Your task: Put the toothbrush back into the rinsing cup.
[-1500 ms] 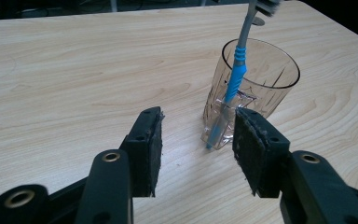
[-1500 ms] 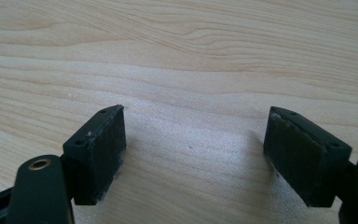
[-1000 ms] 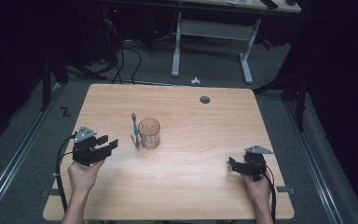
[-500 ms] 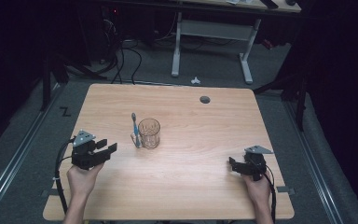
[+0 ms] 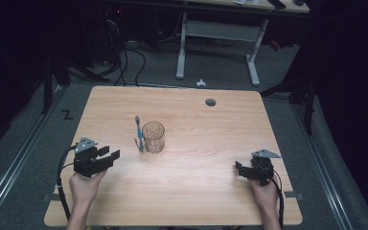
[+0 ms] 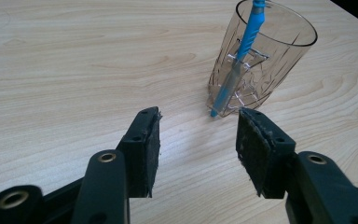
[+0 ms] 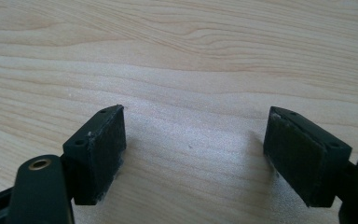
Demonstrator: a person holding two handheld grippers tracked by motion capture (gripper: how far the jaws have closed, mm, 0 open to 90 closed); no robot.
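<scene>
Dim room, pale wood table (image 5: 196, 191). Left gripper (image 6: 198, 137), jaws just opened wider and empty, should be lined up squarely on the toothbrush (image 6: 242, 56) leaning on the glass (image 6: 261, 60); right gripper (image 7: 193, 154) sits released too.

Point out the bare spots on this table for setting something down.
Bare wood lies between the glass and the right claw, and along the far edge around the grommet hole. It is crowded where the toothbrush leans against the glass.

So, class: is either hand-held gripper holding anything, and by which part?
Nothing is held. The left hand-held gripper and right hand-held gripper are both open over the table.
</scene>
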